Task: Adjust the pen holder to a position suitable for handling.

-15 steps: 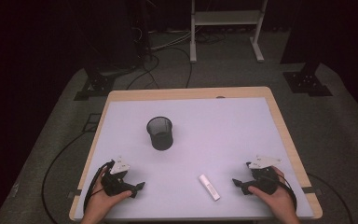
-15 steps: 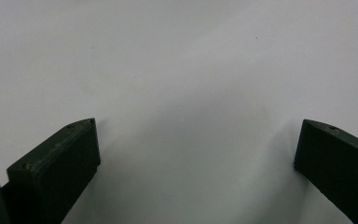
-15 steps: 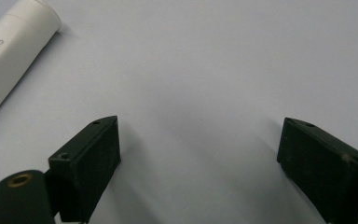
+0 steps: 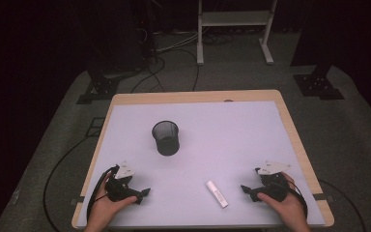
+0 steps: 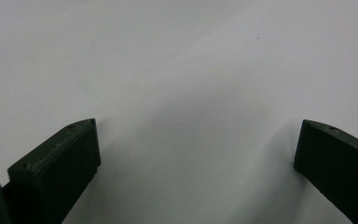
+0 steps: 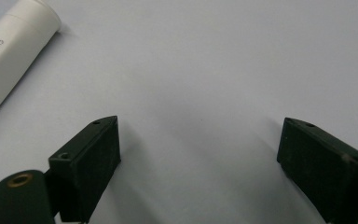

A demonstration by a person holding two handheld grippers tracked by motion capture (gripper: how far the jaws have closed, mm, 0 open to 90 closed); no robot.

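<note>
A white tube (image 4: 217,194) with small print on its side lies flat near the table's (image 4: 232,121) front edge (capped end up-table). The right gripper (image 4: 249,190) rests just beside it, jaws wide apart; the left gripper (image 4: 143,194), likewise spread, sits well apart.

2 black grippers, left (image 4: 142,192) and right (image 4: 245,188), each with grey three-cornered plate and black cable

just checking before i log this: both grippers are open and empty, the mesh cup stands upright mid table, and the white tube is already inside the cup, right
Not quite. The white tube is not in the mesh cup; it lies flat on the table, near the right gripper, as the high view shows. The rest holds: the left gripper and the right are open and empty, and the cup stands upright.
</note>
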